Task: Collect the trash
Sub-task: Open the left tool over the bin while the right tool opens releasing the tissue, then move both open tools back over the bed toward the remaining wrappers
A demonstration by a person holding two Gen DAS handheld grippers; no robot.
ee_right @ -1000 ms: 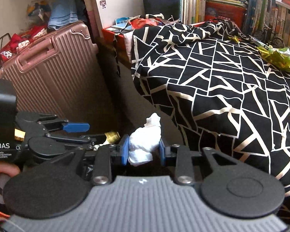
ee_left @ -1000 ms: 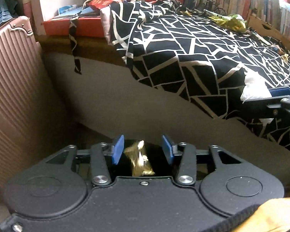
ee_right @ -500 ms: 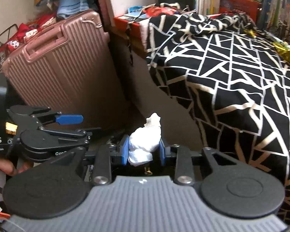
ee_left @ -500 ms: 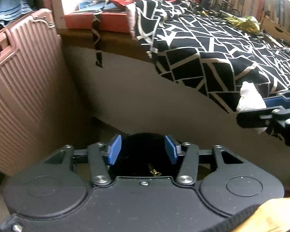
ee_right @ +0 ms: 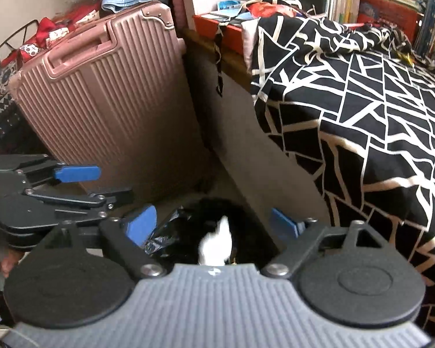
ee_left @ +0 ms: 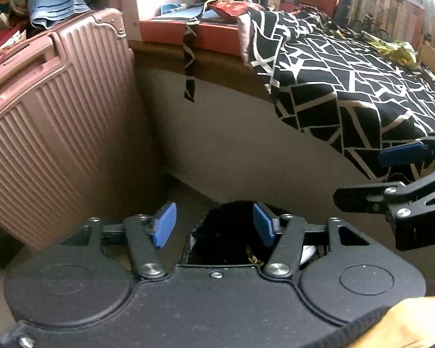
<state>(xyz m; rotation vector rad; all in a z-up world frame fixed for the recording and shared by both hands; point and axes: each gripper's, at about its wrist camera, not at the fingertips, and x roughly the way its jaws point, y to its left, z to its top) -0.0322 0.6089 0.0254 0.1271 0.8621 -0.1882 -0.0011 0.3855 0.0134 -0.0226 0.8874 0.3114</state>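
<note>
Tissue (ee_right: 216, 242) lies free between the opening right claw (ee_right: 211, 221).

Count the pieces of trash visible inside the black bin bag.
2. A white tissue drops into the middle of the black bin bag below the right gripper, whose jaws are opening; a gold wrapper lies at the bag's bottom. More may be hidden in the dark.

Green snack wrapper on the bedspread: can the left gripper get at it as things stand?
Probably not without moving. The left gripper sits over the black trash bag, jaws opening and empty; the green snack wrapper lies across the bedspread, beyond the right gripper.
</note>
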